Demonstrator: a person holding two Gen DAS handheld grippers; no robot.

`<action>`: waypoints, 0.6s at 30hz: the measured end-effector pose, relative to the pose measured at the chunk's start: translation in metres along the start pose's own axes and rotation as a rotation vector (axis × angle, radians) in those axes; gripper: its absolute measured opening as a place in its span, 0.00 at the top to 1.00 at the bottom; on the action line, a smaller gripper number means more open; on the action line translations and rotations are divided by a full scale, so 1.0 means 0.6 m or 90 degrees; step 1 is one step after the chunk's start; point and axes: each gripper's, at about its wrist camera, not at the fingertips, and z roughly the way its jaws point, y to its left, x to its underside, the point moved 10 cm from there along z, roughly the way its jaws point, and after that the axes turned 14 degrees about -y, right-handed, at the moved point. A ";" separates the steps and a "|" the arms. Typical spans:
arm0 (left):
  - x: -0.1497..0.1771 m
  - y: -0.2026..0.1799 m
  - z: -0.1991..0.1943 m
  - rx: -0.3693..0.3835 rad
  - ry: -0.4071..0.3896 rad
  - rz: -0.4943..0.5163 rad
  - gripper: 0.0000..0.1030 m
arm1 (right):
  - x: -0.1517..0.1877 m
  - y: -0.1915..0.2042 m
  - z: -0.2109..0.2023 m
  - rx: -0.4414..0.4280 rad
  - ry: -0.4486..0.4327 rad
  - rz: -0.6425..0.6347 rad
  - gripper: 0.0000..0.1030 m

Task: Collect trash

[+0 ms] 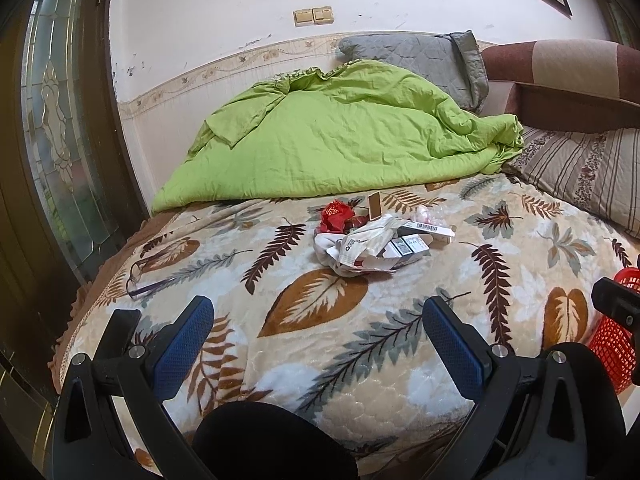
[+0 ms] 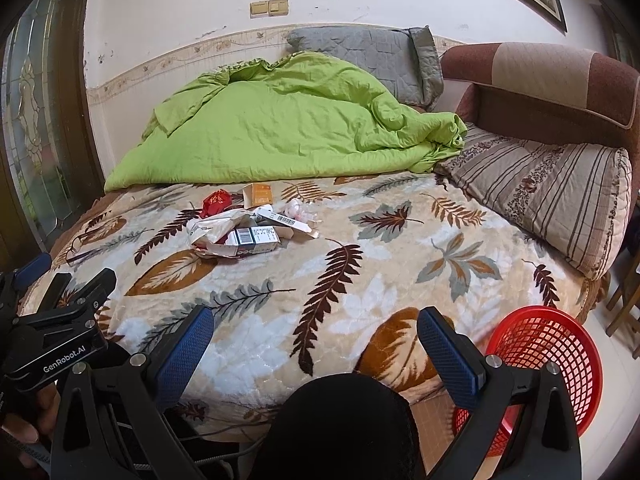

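Note:
A heap of trash (image 1: 372,240) (image 2: 250,232) lies mid-bed on the leaf-patterned blanket (image 1: 320,340) (image 2: 360,272): small cardboard boxes with barcodes (image 2: 256,238), a crumpled white bag (image 1: 352,246), a red wrapper (image 1: 336,216) (image 2: 216,202), an orange box (image 2: 259,194) and a pinkish wad (image 2: 298,209). My left gripper (image 1: 318,324) hovers open over the bed's near edge, well short of the heap. The right gripper (image 2: 316,332) is open too, empty, near the bed's front edge. A red mesh basket (image 2: 548,356) (image 1: 612,340) stands on the floor at the right.
A green quilt (image 1: 340,132) (image 2: 288,128) is piled at the back, with a grey pillow (image 2: 368,56) and a striped pillow (image 2: 552,200) by the brown headboard (image 2: 540,84). Eyeglasses (image 1: 140,280) lie on the blanket's left side. A glass-panelled door (image 1: 56,120) stands left.

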 end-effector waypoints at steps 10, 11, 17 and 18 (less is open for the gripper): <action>0.006 0.006 0.006 0.000 0.010 -0.004 0.00 | 0.008 0.004 0.007 -0.003 0.014 -0.005 0.00; 0.009 0.006 0.010 0.000 0.013 -0.006 0.00 | 0.010 0.003 0.009 -0.004 0.016 -0.005 0.00; 0.025 0.006 0.026 0.004 0.038 -0.014 0.00 | 0.018 0.004 0.020 -0.005 0.030 -0.002 0.00; 0.028 0.006 0.029 0.004 0.041 -0.015 0.00 | 0.020 0.004 0.022 -0.005 0.033 -0.002 0.00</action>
